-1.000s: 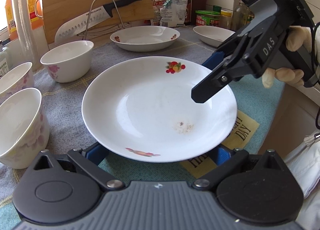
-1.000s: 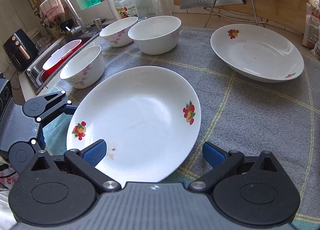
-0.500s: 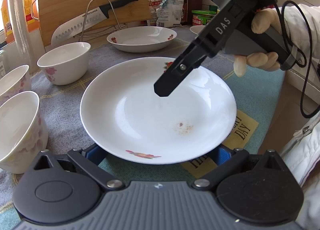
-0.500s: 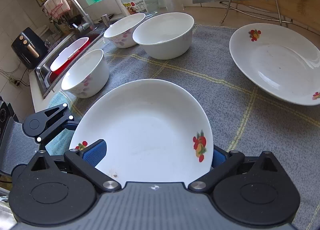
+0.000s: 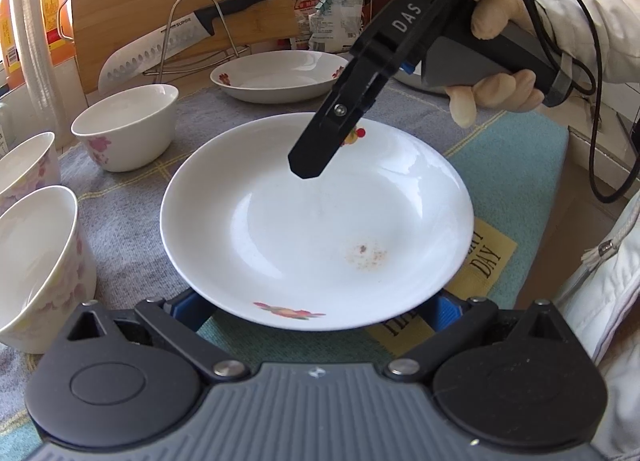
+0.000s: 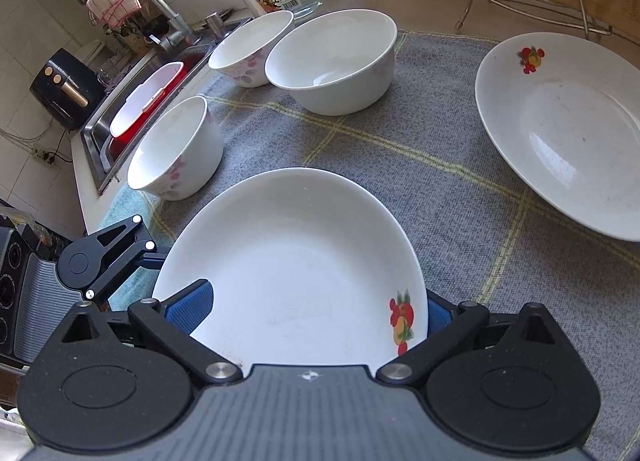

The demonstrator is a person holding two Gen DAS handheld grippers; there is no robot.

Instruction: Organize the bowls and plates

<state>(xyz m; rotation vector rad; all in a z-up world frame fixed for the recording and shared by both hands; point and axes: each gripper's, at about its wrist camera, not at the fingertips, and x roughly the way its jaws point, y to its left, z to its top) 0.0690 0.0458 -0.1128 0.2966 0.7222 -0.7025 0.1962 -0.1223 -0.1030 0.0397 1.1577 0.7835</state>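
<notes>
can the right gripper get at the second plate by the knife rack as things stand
Probably not yet. The right gripper sits wide open around the near plate, so that is in the way. Past it, only bare grey mat lies before the second plate, with the bowls off to the other side.

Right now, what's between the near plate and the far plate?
Only bare grey mat lies between the near plate and far plate, clearest in the right wrist view.
</notes>
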